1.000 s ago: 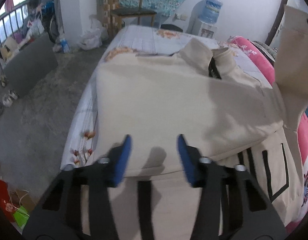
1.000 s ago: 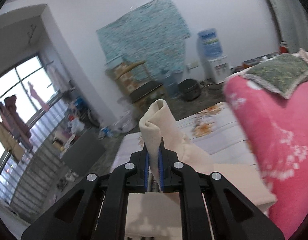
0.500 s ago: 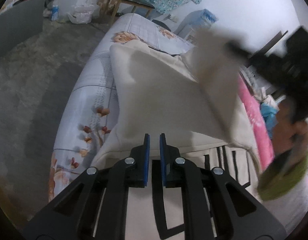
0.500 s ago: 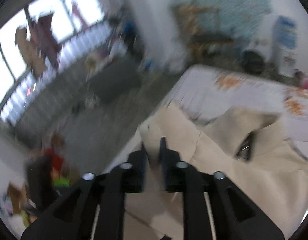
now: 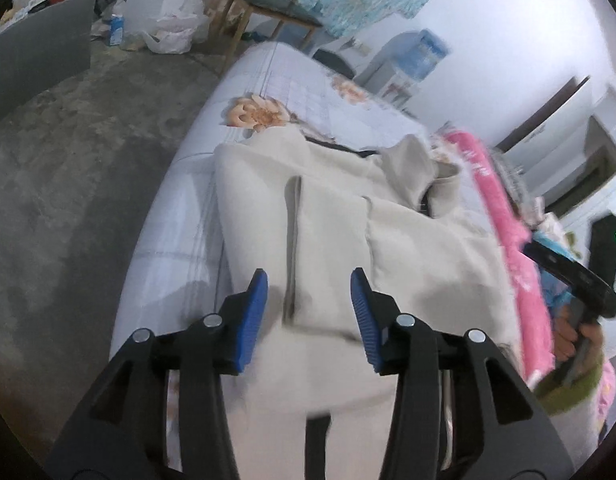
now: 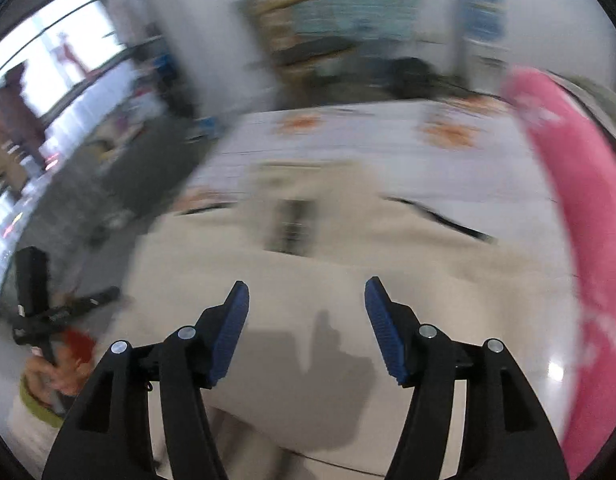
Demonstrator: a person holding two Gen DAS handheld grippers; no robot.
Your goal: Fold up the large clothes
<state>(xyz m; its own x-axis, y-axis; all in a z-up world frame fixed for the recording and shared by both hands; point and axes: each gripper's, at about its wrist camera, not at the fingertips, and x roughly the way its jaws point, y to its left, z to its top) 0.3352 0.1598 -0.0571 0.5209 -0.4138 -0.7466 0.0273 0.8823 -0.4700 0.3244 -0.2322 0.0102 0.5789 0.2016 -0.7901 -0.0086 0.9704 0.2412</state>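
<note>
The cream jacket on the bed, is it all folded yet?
Not yet. The cream jacket already has its sleeves folded across its body. Both hand-held grippers, left and right, are opening with nothing between the fingers. The collar end still lies unfolded.

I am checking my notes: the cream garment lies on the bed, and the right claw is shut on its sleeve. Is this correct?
Not quite. The cream garment lies on the bed, but the right claw grips nothing: the right wrist view shows its jaws apart and opening, empty.

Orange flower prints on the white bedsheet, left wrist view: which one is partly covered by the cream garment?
The nearer orange flower print: the cream garment overlaps its edge. The farther orange flower print lies uncovered on the white bedsheet.
</note>
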